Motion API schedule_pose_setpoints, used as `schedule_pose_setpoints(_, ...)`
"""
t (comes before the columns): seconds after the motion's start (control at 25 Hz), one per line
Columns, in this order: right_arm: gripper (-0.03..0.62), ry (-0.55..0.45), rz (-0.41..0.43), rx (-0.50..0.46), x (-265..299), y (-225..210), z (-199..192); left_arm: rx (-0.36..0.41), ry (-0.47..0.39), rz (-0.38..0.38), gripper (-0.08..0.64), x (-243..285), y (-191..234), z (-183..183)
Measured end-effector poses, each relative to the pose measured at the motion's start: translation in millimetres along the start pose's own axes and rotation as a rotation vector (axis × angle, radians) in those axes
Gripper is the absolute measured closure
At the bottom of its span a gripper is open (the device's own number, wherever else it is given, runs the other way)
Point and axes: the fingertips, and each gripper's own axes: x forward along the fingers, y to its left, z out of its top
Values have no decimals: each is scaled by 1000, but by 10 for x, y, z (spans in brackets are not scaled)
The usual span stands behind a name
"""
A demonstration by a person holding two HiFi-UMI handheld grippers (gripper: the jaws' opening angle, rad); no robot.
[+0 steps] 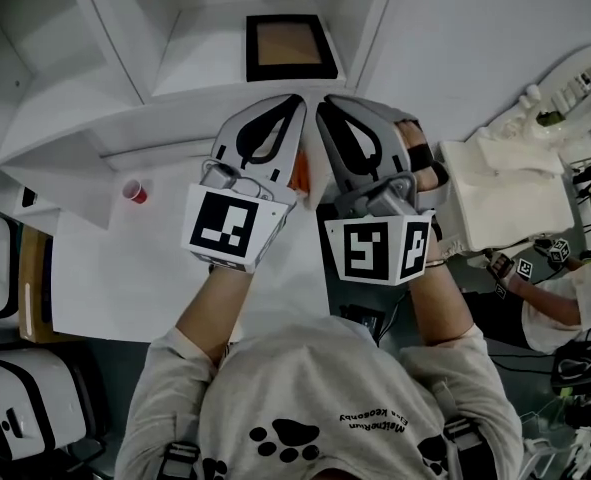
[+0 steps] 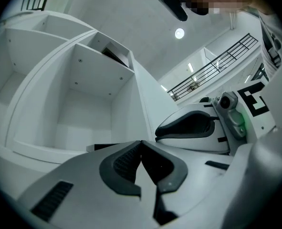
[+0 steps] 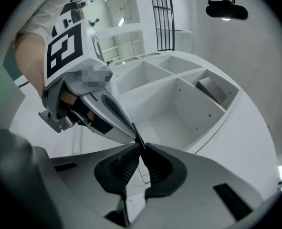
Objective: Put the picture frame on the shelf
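Right gripper (image 3: 141, 146) | jaws together (own view only); picture frame (image 1: 290, 48) shelved

Grey shirt (image 1: 315, 388) with black paw prints (image 1: 285, 436); grey left tool (image 1: 296, 99) and right tool (image 1: 322, 104) carry black-and-white marker cubes (image 1: 225, 226).

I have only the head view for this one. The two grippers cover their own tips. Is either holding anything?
Observer: No. The left gripper view shows the left gripper with its jaws together and nothing between them.
Operator: And the right one?
Observer: The right gripper view shows the right gripper the same way: jaws together, nothing held.
Operator: From above, the frame looks flat. Is it?
Observer: In the right gripper view the frame looks tilted, leaning back inside its compartment of the shelf. I cannot tell what it rests against.
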Motion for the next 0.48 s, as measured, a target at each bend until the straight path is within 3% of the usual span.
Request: schedule_pose_setpoints(0.48,560,-24,-58,264,-532,-19,113,22,-5,23,540,-456,-347,192)
